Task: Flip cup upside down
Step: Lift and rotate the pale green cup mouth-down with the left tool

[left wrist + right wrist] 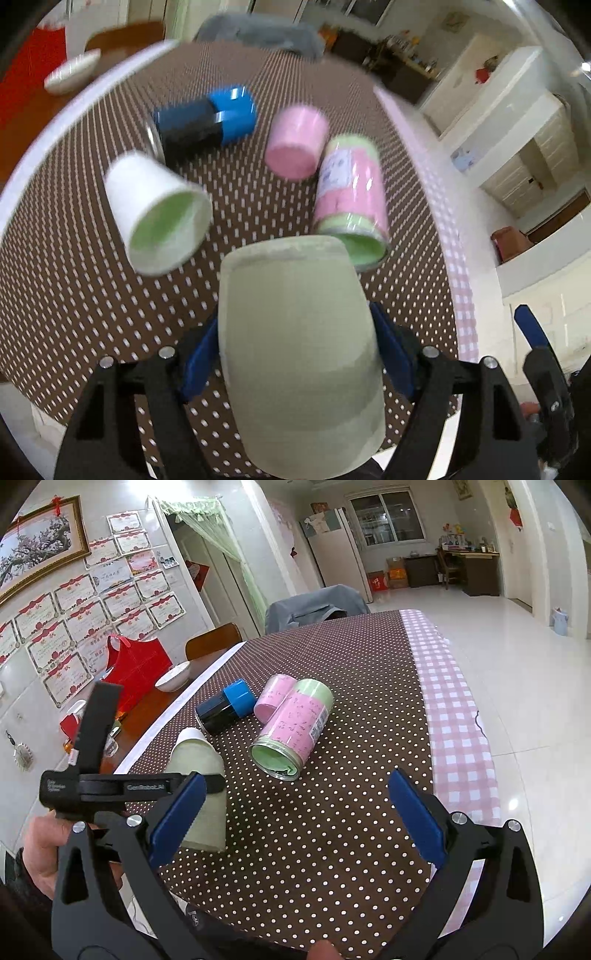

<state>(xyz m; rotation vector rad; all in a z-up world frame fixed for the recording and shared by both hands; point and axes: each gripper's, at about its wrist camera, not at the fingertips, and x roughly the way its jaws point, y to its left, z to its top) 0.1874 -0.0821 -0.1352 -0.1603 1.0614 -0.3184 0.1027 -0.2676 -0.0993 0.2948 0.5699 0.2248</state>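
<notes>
My left gripper (297, 354) is shut on a pale green cup (295, 350), its blue pads pressing both sides. The cup's flat base points away from the camera and its wide end is toward me. In the right wrist view the same cup (201, 775) is held tilted above the dotted tablecloth at the left, with the left gripper's black body around it. My right gripper (295, 819) is open and empty above the near part of the table.
On the brown dotted tablecloth (351, 701) lie a white cup with green inside (159, 214), a blue-capped dark bottle (227, 707), a pink cup (273, 698) and a pink-and-green canister (295, 727). A white bowl (173, 677) sits at the far left. The checked cloth edge (454, 720) runs on the right.
</notes>
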